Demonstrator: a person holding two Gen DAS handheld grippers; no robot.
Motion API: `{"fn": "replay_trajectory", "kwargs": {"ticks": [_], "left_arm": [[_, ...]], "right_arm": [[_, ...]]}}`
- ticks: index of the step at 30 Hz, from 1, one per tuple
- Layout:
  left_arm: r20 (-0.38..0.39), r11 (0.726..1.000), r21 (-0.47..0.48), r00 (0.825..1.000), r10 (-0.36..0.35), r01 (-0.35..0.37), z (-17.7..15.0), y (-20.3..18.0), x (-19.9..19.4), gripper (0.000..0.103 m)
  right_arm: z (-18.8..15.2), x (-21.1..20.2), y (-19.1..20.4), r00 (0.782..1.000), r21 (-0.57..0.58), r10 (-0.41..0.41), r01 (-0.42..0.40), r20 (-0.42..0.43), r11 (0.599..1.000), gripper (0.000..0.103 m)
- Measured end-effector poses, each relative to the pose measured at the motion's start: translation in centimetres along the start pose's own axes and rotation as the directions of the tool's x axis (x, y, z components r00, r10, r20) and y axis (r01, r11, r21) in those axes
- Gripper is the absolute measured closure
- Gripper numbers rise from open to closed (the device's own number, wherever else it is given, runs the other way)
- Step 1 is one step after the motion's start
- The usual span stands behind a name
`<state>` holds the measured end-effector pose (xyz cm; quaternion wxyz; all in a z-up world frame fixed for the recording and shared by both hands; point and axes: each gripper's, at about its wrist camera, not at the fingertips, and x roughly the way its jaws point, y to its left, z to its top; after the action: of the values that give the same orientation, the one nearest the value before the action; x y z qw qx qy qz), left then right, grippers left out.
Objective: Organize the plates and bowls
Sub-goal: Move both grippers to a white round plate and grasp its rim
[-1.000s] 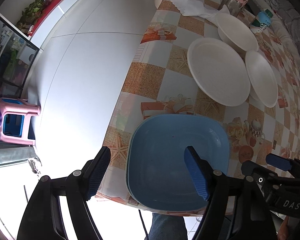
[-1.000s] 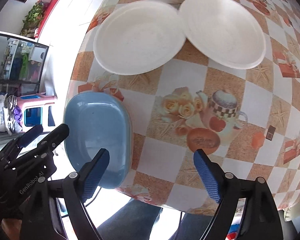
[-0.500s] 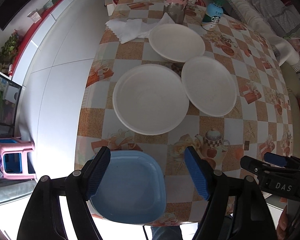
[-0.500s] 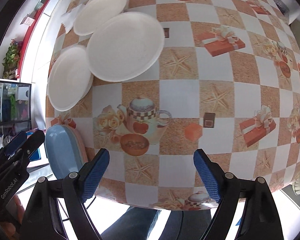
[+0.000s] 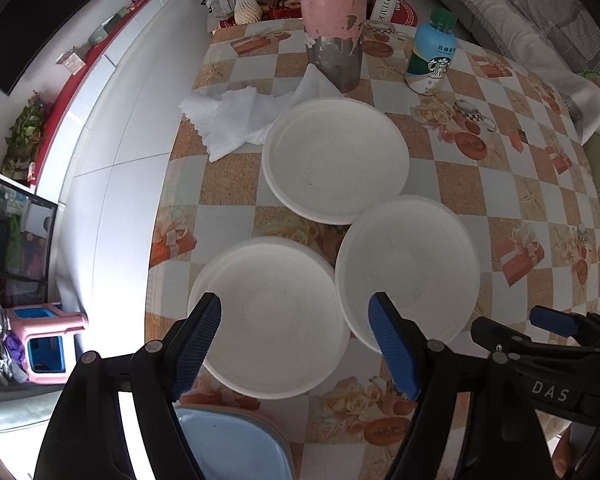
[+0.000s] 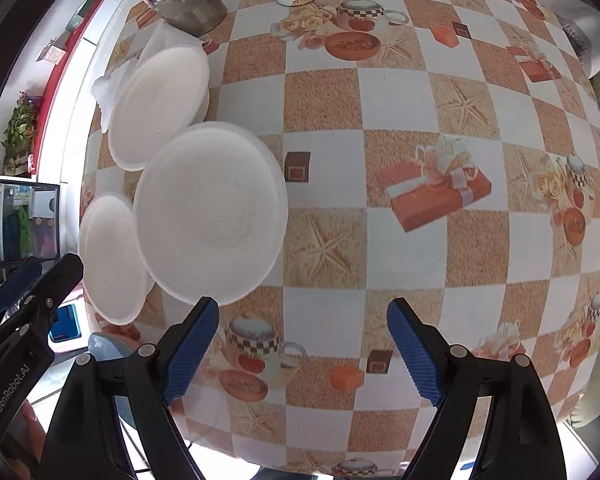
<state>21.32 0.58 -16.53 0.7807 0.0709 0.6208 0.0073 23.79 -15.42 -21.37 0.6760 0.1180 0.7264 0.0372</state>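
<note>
Three white dishes lie on the checked tablecloth: a near plate (image 5: 268, 316), a right plate (image 5: 408, 264) and a far plate (image 5: 336, 160). A blue square plate (image 5: 236, 448) sits at the table's near edge, partly hidden by my left gripper. My left gripper (image 5: 296, 344) is open and empty, hovering above the near white plate. My right gripper (image 6: 304, 344) is open and empty above the tablecloth, just right of the right plate (image 6: 208, 216). The other white plates (image 6: 112, 256) (image 6: 156, 104) show at its left.
A pink and metal tumbler (image 5: 334, 24), a Starbucks bottle (image 5: 430, 56) and white paper napkins (image 5: 236, 120) stand at the far end. The table's left edge drops to a white floor with a pink stool (image 5: 44, 344). A couch (image 5: 540, 20) lies at the right.
Both grippers moved forward over the table. The blue plate slid to the bottom of the left view; the white plates came closer. Both grippers stayed open.
</note>
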Motion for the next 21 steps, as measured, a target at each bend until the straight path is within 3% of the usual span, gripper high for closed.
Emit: {"fn": "replay_trajectory", "kwargs": {"ticks": [8,10,12,16,19,21], "left_arm": [[-0.068,0.998,0.061,0.997,0.025,-0.021,2.5,-2.0,4.2,0.026],[-0.094,0.998,0.065,0.995,0.022,-0.015,2.8,-2.3,5.2,0.031],[-0.122,0.998,0.066,0.992,0.007,0.001,3.1,-2.6,5.9,0.045],[-0.165,0.995,0.094,0.986,-0.013,0.029,3.2,-3.6,7.0,0.064],[-0.201,0.992,0.111,0.979,-0.036,0.059,3.0,-4.4,7.7,0.075],[-0.206,0.989,0.132,0.978,-0.031,0.059,2.7,-5.2,7.7,0.077]], "right_arm": [[3.2,3.3,-0.7,0.998,0.021,0.046,-0.046,-0.036,0.999,0.016],[3.6,3.9,-0.7,0.998,0.019,0.052,-0.051,-0.046,0.999,0.016],[3.8,4.4,-0.7,0.996,0.022,0.069,-0.068,-0.053,0.997,0.017],[4.1,5.4,-0.8,0.991,0.027,0.108,-0.106,-0.082,0.994,0.058],[4.2,6.2,-1.4,0.98,0.066,0.166,-0.159,-0.107,0.985,0.079],[4.2,6.5,-1.5,0.975,0.077,0.188,-0.179,-0.118,0.981,0.085]]}}
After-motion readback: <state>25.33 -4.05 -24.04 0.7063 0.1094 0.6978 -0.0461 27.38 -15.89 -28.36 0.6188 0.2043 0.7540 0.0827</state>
